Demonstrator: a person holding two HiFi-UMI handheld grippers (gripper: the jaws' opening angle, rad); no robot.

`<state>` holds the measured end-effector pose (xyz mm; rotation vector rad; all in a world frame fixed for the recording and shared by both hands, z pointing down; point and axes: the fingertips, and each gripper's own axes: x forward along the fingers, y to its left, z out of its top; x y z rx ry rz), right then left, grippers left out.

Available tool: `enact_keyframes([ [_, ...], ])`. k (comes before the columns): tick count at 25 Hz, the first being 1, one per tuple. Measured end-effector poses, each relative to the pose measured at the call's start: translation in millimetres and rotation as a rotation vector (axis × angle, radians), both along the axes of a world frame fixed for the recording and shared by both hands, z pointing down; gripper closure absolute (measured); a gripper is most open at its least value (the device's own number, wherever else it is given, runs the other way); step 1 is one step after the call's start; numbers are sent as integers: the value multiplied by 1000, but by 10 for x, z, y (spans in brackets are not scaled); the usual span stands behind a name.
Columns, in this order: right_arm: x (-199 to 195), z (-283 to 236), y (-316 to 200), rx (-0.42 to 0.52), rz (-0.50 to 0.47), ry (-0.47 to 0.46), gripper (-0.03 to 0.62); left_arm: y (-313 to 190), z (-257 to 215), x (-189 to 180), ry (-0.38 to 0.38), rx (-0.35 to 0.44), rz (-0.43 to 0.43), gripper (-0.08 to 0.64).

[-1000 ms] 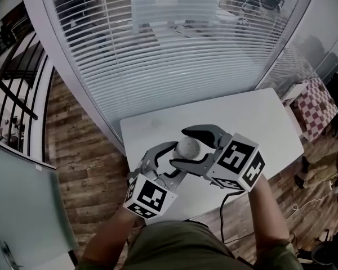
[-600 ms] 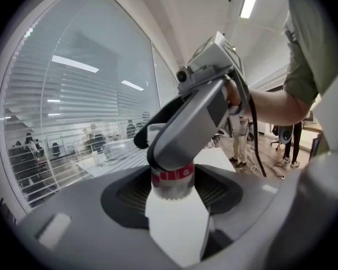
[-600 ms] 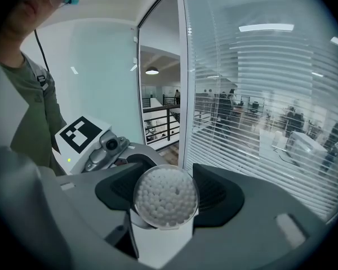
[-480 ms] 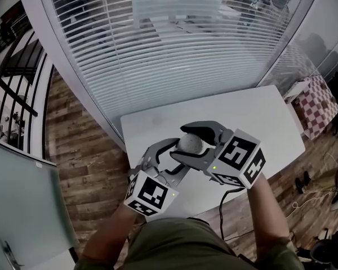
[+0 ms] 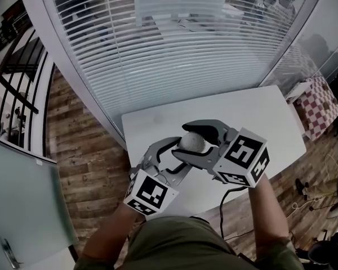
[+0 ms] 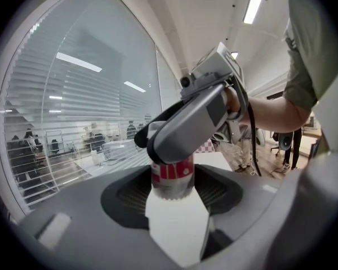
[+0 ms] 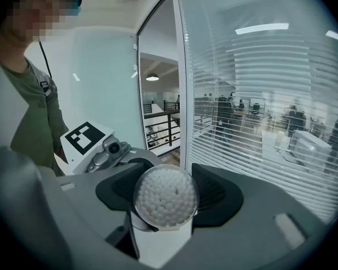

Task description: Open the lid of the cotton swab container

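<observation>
A small clear cotton swab container (image 5: 191, 142) is held above the white table (image 5: 259, 117), between both grippers. My left gripper (image 5: 170, 161) is shut on its body, whose red label (image 6: 172, 172) sits between the dark pads in the left gripper view. My right gripper (image 5: 187, 146) reaches in from the right, and one of its grey fingers (image 6: 186, 122) crosses over the container's top. Its jaws have just been closing. They now press on the round clear lid (image 7: 165, 197), through which the white swab tips show. The lid sits on the container.
A curved glass wall with white blinds (image 5: 174, 44) stands behind the table. Wooden floor (image 5: 84, 156) lies to the left. A checkered object (image 5: 318, 103) stands off the table's right end. A black cable (image 5: 222, 207) hangs from the right gripper.
The right gripper's jaws have closed in from a wider spread onto the container's top. Both hands have stayed almost in place.
</observation>
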<state>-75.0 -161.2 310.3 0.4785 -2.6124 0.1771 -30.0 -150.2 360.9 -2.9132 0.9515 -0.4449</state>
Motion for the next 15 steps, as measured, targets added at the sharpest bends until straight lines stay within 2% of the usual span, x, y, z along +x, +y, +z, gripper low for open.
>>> enact_keyframes([
  [9,25,-16,-13,-9,3,-56,318,-1,19,13,1,-10,3,316],
  [15,59,-38,5,-17,1,-94,318,22,-37,74,20,11,23,316],
])
